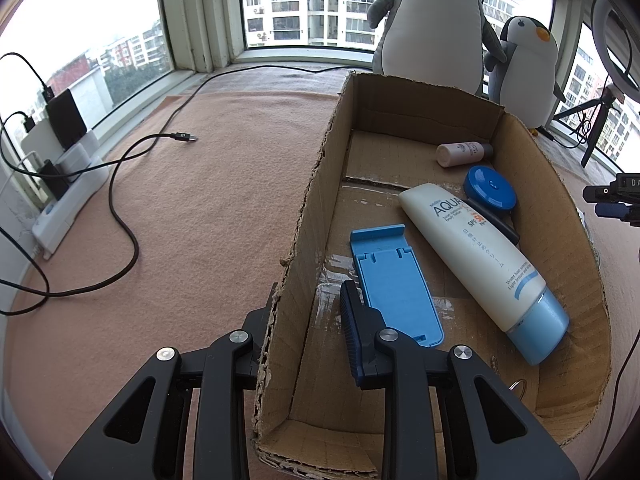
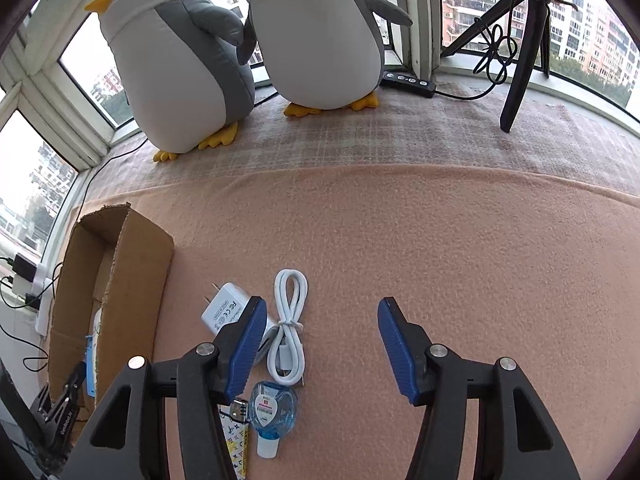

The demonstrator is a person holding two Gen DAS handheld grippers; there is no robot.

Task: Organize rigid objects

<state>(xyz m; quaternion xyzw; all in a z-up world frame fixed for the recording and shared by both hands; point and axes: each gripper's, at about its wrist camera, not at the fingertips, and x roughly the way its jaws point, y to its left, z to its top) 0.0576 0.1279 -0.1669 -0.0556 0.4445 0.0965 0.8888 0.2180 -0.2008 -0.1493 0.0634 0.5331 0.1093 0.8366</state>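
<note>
L gripper [image 1: 308, 316] is clamped on the box [image 1: 304, 216] wall, prob. to steady it; tube [image 1: 476, 256] and stand [image 1: 394, 280] lie inside. R gripper [image 2: 320, 344] hangs agape over charger [image 2: 224, 306], cable [image 2: 288, 328], bottle [image 2: 272, 412] beside box, holding nothing.
</note>
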